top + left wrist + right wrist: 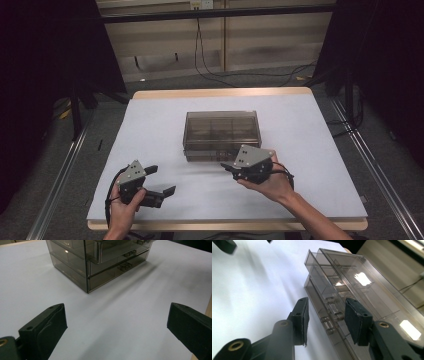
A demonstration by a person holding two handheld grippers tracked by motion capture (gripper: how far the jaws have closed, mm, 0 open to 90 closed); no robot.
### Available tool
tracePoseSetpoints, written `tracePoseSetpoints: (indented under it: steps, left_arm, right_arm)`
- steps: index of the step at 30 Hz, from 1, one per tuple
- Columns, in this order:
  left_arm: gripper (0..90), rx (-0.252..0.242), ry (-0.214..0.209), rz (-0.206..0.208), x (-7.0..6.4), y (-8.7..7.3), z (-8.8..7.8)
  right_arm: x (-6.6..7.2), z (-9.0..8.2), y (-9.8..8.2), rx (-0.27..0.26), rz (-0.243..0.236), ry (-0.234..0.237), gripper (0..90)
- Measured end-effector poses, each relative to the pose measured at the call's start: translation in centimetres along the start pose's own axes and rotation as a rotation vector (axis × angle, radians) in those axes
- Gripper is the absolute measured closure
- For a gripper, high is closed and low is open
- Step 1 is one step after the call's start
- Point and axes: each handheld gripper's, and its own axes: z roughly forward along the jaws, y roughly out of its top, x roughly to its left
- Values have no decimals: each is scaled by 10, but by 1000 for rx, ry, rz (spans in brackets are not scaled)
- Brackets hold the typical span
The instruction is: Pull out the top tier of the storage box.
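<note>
The smoky clear drawer box [220, 134] sits near the middle of the desk [150, 130], its drawer fronts turned toward the person at six o'clock. In the right gripper view one upper drawer [319, 277] stands slightly proud of the others, while the lower ones lie flush; whether it is being opened or shut cannot be told. The drawers look empty, as far as the tinted walls let one see.

The right tongs [325, 312] are at the box's front, about five o'clock of its centre, jaws half apart on either side of the small clear handles [332, 315], pads not pressing on them. So the grip on a handle looks yet to be made.

The left tongs [161, 181] wait at seven o'clock, well apart from the box, jaws wide with nothing between them.
</note>
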Motion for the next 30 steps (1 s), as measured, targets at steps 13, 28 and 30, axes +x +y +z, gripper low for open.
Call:
tracePoseSetpoints:
  steps: [13,28,30]
  left_arm:
    - [24,0,0,-10,0,0,2]
    - [24,4,5,-10,0,-1,2]
    - [24,3,5,-11,0,-1,2]
  right_arm:
    - [-52,-17,7,31,118,200,664]
    - [-84,5,7,163,86,338,761]
    - [-85,7,7,179,83,349,759]
